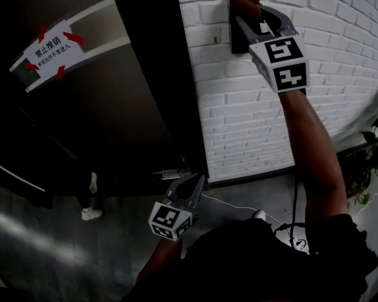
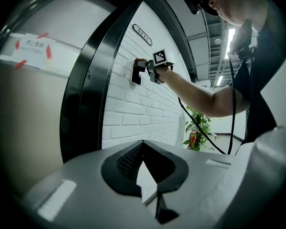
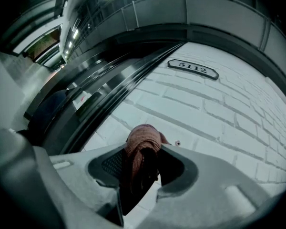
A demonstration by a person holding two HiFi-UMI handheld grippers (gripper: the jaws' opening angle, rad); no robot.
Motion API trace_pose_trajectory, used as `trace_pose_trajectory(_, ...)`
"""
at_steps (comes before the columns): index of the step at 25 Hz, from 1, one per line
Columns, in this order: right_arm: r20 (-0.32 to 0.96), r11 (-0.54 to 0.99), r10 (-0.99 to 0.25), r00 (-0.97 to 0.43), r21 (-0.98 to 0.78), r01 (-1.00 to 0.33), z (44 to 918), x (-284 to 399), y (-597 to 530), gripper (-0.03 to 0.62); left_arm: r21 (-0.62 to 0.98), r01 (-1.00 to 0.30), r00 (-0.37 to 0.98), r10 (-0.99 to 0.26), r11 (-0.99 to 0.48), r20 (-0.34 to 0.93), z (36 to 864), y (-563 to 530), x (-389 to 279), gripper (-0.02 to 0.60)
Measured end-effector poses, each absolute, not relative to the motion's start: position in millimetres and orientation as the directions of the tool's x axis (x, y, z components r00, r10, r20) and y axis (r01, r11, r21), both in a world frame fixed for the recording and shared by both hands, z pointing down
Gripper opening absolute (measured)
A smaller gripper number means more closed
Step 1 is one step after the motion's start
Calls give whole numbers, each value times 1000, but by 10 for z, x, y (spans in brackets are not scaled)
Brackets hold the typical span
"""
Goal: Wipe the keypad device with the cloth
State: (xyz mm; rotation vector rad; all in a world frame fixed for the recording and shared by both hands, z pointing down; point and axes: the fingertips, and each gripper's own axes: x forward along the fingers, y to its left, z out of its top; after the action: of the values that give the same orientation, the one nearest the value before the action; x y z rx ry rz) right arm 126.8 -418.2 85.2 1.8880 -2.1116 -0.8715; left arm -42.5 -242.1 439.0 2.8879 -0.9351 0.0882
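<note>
A dark keypad device (image 1: 238, 38) hangs on the white brick wall (image 1: 239, 118) at the top of the head view. My right gripper (image 1: 252, 16) is raised against it, shut on a reddish-brown cloth (image 1: 244, 4) that presses on the device's upper part. In the right gripper view the cloth (image 3: 142, 142) bulges out between the jaws of the right gripper (image 3: 142, 152) and hides most of the device. My left gripper (image 1: 190, 186) hangs low by the door frame, shut and holding nothing. From the left gripper view, the left gripper (image 2: 142, 145) looks up at the device (image 2: 135, 73).
A black door frame (image 1: 154, 74) runs beside the wall, with a glass door carrying a taped paper sign (image 1: 50, 50). A number plate (image 3: 193, 69) sits higher on the wall. A potted plant (image 1: 373, 159) stands at the right, and a cable (image 1: 236, 205) lies on the floor.
</note>
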Motion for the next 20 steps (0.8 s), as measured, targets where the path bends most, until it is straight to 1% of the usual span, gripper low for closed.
trace_pose_trajectory(20,-170,65,-970,-176,515,-855,1491,1336,-4164,150,71,-587,809,-581,-806,94,4381,-2313,-378,15)
